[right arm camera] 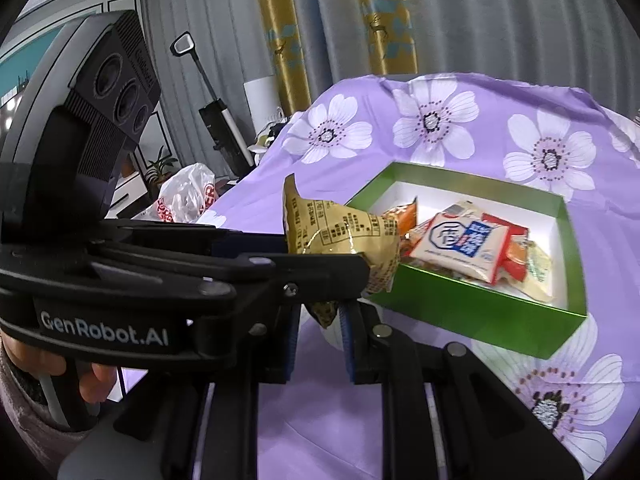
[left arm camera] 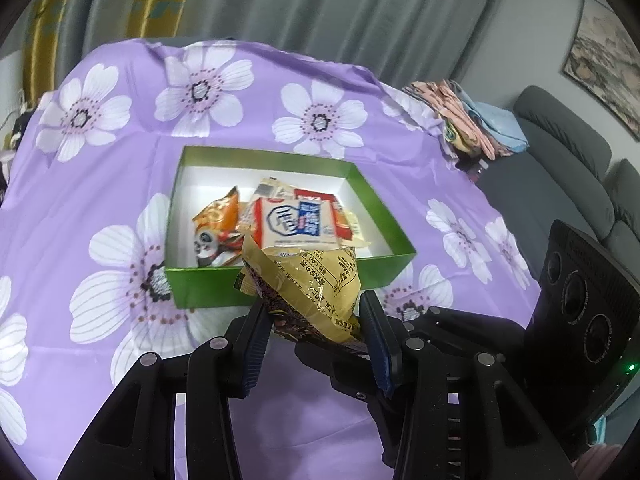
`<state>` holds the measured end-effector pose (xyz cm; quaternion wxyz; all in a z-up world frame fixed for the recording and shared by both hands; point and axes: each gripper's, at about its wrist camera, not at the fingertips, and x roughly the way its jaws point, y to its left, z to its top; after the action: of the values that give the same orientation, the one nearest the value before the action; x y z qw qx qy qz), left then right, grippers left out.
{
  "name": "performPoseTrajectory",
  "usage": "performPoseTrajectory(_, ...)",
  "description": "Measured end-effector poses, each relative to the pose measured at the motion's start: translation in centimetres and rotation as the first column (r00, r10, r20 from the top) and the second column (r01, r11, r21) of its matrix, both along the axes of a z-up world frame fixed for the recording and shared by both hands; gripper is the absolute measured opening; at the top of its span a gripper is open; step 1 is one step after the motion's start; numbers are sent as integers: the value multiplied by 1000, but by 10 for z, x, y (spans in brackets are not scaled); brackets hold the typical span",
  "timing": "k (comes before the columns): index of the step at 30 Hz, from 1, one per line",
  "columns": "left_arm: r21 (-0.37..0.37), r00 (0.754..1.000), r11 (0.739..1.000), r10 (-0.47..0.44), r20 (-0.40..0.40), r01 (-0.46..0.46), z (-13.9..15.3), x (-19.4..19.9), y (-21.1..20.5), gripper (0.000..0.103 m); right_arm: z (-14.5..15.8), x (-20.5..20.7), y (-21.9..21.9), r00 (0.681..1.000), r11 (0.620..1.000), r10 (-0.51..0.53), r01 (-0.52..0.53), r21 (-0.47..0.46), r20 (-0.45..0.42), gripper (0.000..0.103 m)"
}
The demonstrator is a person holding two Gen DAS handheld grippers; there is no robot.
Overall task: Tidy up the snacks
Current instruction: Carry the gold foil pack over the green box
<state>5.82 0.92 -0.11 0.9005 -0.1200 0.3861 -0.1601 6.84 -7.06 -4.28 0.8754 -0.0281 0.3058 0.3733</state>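
Gold snack packet, crumpled, its long axis tilting up toward the green box of snacks on the purple floral cloth, is hanging above the box's near wall, the left gripper pinching its middle and the right gripper pinching its lower corner.

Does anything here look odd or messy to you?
Yes: both claws grip one crumpled gold snack packet, the left claw its middle, the right claw a bottom corner. It hangs above the near wall of the green box, where other snacks lie heaped.
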Motion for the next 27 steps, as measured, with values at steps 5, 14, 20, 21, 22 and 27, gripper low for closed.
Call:
performPoseTrajectory(5,8,1000,1000,-18,11,18,7,4,-16,45,5,-1,-12,1000,1000,-21,21,16,11,19)
performPoseTrajectory(14,42,999,998,-44,30,43,20,15,-39,45,14,5,-30,998,998,-54,53,44,21,19)
performPoseTrajectory(20,61,998,997,-52,29,50,26,29,-49,45,17,16,-40,998,995,-65,64,70,20,19)
performPoseTrajectory(21,64,998,997,-54,31,52,27,33,-51,45,17,18,-41,997,995,-68,66,74,20,19)
performPoseTrajectory(22,65,998,996,-56,33,54,28,36,-52,45,18,22,-43,997,995,-71,70,77,20,19)
performPoseTrajectory(27,65,998,996,-65,27,63,26,54,-61,45,17,38,-51,996,993,-87,86,80,9,19)
